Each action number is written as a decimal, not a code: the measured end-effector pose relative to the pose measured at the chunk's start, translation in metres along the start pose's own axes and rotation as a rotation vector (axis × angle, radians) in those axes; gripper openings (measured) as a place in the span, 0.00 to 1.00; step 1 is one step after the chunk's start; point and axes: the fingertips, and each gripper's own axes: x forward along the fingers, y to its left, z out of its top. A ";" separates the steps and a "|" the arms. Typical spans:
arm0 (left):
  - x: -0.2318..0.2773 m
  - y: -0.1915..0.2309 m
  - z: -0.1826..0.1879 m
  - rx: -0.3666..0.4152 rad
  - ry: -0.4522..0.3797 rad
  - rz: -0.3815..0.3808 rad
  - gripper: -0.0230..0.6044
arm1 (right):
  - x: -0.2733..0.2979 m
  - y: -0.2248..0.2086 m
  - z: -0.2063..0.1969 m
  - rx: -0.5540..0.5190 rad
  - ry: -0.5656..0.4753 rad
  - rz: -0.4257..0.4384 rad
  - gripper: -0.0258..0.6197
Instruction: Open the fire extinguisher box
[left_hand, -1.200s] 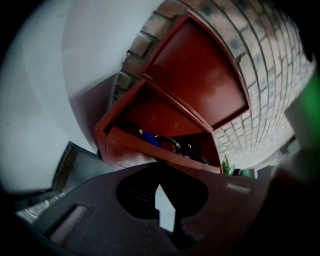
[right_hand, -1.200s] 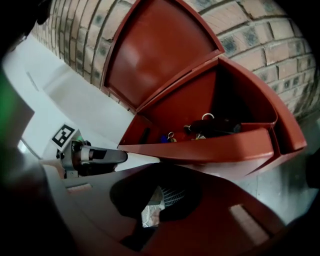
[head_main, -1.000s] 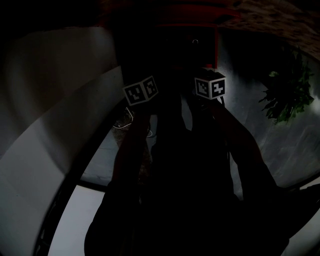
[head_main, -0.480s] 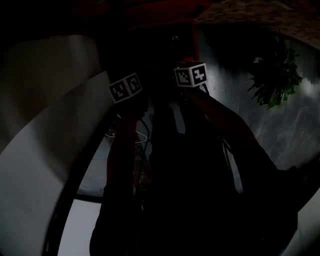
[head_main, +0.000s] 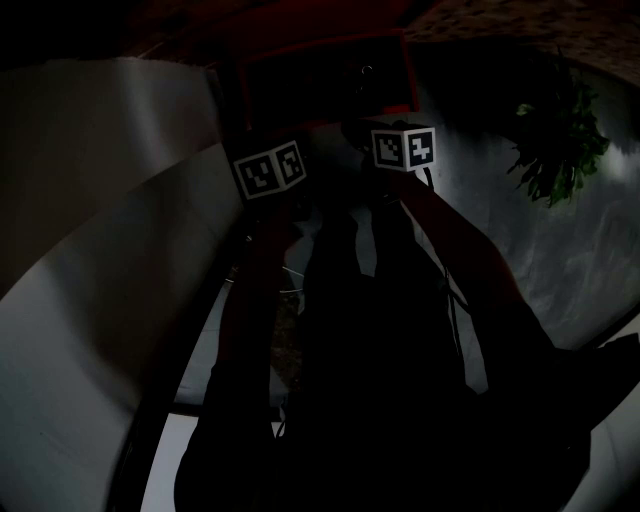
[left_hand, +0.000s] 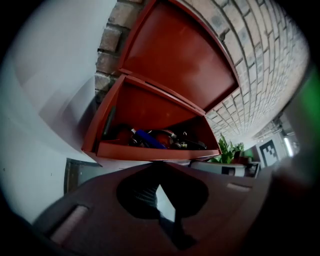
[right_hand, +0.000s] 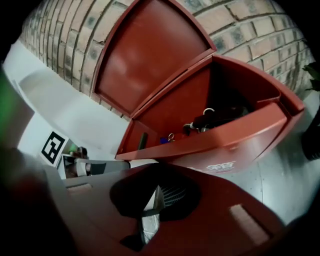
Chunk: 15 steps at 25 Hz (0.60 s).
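Note:
The red fire extinguisher box stands against a brick wall with its lid swung up and back. Inside lie extinguisher heads and hoses, one part blue; from the right I see metal valve tops with a ring. In the dark head view the box is just above both marker cubes. My left gripper is shut and empty, just in front of the box's lower front edge. My right gripper is also shut on nothing, below the front wall.
A potted green plant stands to the right of the box, also in the left gripper view. A white wall runs along the left. The brick wall rises behind the lid. The floor is grey.
The head view has shifted a little, so the box's dark opening shows more fully. Both grippers stay side by side just below it, slightly higher than a second ago.

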 end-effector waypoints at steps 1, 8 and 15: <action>0.001 -0.002 -0.001 0.001 -0.003 -0.008 0.04 | -0.003 -0.001 0.000 0.009 -0.017 -0.007 0.04; -0.003 0.003 -0.003 -0.027 -0.005 -0.042 0.04 | -0.008 0.018 -0.003 0.011 -0.093 0.072 0.04; -0.002 0.001 -0.004 0.009 -0.028 -0.034 0.04 | 0.001 0.027 0.000 -0.069 -0.133 0.052 0.04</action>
